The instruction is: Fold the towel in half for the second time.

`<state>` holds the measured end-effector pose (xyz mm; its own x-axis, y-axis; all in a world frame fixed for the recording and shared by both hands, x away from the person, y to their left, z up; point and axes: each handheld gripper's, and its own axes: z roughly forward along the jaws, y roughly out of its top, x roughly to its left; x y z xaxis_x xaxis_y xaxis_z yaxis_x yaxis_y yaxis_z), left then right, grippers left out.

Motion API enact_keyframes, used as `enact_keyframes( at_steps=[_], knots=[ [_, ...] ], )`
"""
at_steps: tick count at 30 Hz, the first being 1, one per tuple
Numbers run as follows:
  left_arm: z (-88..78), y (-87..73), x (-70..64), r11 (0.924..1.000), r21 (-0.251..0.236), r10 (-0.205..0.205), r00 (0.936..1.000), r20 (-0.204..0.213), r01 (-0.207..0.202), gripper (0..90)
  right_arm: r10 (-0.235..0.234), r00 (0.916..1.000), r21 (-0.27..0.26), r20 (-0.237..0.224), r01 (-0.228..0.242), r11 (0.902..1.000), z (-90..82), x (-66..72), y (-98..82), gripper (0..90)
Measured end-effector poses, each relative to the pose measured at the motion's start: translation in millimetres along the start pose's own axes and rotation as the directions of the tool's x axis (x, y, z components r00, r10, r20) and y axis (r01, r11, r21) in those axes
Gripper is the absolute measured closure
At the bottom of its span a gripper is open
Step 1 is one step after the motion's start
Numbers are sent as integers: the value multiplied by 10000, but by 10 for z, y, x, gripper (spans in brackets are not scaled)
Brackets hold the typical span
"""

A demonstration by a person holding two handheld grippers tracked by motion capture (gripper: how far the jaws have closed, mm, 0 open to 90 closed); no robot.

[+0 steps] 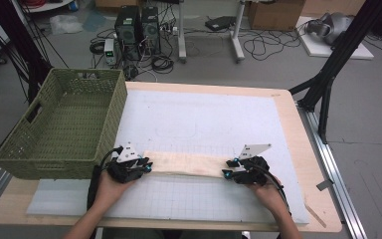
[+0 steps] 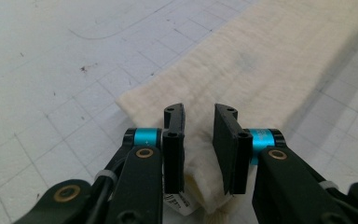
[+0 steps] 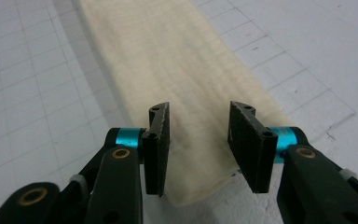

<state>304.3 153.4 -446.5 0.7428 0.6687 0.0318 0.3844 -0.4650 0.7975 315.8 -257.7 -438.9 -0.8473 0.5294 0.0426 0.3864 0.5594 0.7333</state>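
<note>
Beside the green basket, folded cream cloth flat on the white mat. Left gripper and right gripper at opposite cloth ends, jaws parted, pads clear of fabric.

I work in lab: bench with gridded mat, computer towers and tangled cables on grey floor, black rig frame, cardboard boxes behind.

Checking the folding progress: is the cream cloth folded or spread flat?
Folded: the cream cloth lies as a narrow strip on the mat, with doubled layers at its end.
</note>
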Motion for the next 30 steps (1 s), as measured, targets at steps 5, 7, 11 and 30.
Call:
enact_keyframes(
  at_steps=[5,7,11,30],
  knots=[
    [4,10,-27,9992,164,361,9992,-191,-357,746,-241,9996,33,124,241,9997,-1,27,-30,569],
    [3,4,-26,9993,143,356,9992,-195,-353,750,-292,9995,-29,154,292,9996,-6,30,-48,568],
    [1,-9,-36,9989,73,475,9985,-282,-474,752,-332,9992,-105,206,334,9994,-10,36,-67,568],
    [-53,-8,-49,9995,78,311,9977,598,-317,712,-182,9998,7,5,182,9998,28,104,-10,488]
  ],
)
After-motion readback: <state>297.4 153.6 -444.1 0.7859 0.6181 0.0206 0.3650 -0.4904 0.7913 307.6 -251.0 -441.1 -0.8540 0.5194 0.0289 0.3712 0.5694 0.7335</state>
